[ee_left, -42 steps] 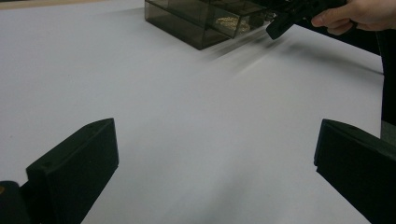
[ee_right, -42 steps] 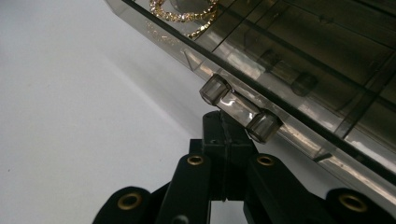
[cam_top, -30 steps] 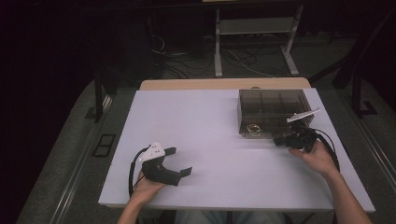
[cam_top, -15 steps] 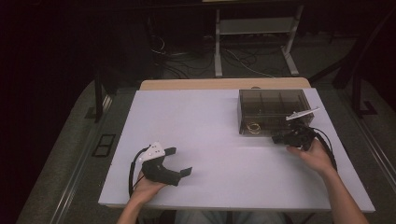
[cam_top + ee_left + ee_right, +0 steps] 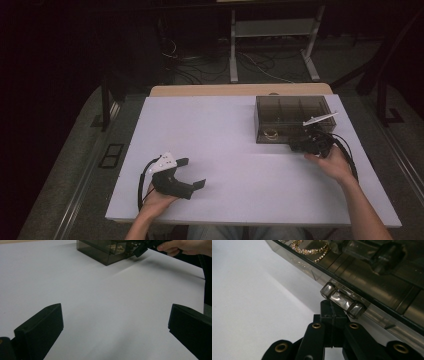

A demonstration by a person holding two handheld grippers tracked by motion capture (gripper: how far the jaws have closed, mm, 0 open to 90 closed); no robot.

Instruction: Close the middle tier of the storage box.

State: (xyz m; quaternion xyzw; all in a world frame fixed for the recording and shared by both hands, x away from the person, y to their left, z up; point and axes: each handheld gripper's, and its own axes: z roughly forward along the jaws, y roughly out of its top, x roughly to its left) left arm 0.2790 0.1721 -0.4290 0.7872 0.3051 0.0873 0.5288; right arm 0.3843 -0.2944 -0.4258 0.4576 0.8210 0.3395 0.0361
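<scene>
A smoky see-through box (image 5: pixel 290 117) with compartments stands on the white table (image 5: pixel 225 135) at the back right. A gold chain (image 5: pixel 310 248) lies in its front left compartment. My right gripper (image 5: pixel 296 146) is shut, and its joined tips (image 5: pixel 333 310) touch the box's front just under the clear latch (image 5: pixel 342 300). Nothing shows between the jaws. My left gripper (image 5: pixel 192 173) rests at the near left of the table in a hand, open and holding nothing. From the left gripper (image 5: pixel 112 327), the box (image 5: pixel 105 251) and the right gripper (image 5: pixel 138 251) appear far off at the top.
A strip of wooden tabletop (image 5: pixel 240 90) shows behind the white sheet. On the floor beyond it lie cables (image 5: pixel 200 65) and a metal stand (image 5: pixel 272 30). A cable (image 5: pixel 350 155) loops from the right gripper near the table's right edge.
The right gripper has edged slightly left, closer to the box's front. The left gripper has stayed where it was.
</scene>
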